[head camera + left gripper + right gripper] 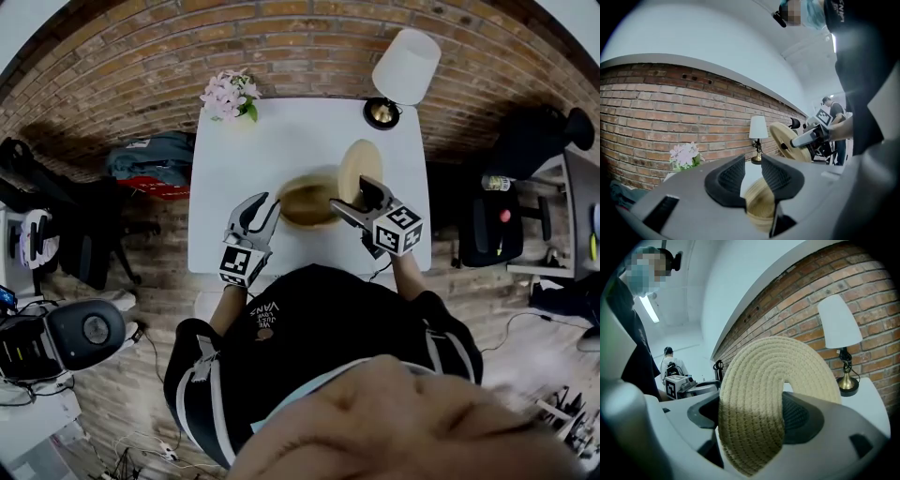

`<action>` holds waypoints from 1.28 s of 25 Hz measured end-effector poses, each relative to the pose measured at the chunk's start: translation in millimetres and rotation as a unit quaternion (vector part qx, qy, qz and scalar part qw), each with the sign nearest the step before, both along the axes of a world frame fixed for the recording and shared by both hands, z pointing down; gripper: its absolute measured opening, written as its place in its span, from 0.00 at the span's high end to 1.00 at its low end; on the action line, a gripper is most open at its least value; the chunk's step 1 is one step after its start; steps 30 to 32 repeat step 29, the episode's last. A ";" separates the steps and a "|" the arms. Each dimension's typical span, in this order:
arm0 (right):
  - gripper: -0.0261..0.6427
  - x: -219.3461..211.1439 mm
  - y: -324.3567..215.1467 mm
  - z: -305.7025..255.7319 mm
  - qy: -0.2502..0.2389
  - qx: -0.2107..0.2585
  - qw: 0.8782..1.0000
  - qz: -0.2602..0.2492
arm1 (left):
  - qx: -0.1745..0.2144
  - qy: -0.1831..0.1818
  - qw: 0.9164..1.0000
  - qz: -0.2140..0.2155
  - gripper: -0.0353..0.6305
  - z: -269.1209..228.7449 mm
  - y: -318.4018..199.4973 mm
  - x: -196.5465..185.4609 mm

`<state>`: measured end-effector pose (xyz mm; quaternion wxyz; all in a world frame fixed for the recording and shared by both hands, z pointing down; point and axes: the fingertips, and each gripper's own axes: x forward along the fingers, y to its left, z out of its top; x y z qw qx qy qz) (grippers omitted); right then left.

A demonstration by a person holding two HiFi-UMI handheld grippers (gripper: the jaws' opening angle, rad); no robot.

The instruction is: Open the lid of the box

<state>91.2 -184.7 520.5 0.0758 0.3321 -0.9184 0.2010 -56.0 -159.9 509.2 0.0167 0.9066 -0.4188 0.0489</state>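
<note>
Head view: the right claw (354, 195) gripped the woven lid (358, 164) at centre frame. The left claw (267, 202) stood slightly parted and empty beside the box (305, 202).

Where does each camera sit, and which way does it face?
Head view: on the person's head, looking steeply down at the white table; torso shows.
Left gripper view: on the left gripper, facing the woven box past its parted, empty jaws.
Right gripper view: on the right gripper, its jaws clamped on the woven lid.
Both gripper views show the lamp.
</note>
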 end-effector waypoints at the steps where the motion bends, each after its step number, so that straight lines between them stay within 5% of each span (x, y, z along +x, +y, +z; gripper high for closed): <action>1: 0.43 0.6 0.5 -0.8 0.000 0.002 1.000 0.001 | 0.002 0.001 1.000 -0.001 0.79 -1.4 0.1 0.3; 8: 0.43 5.4 5.6 -1.0 -0.005 0.005 1.000 0.011 | 0.009 0.004 1.000 -0.006 0.93 -6.0 1.1 1.3; 32: 0.43 4.8 13.2 -3.2 -0.012 0.007 1.000 0.020 | 0.021 0.013 0.999 -0.026 0.93 -22.3 12.7 -6.6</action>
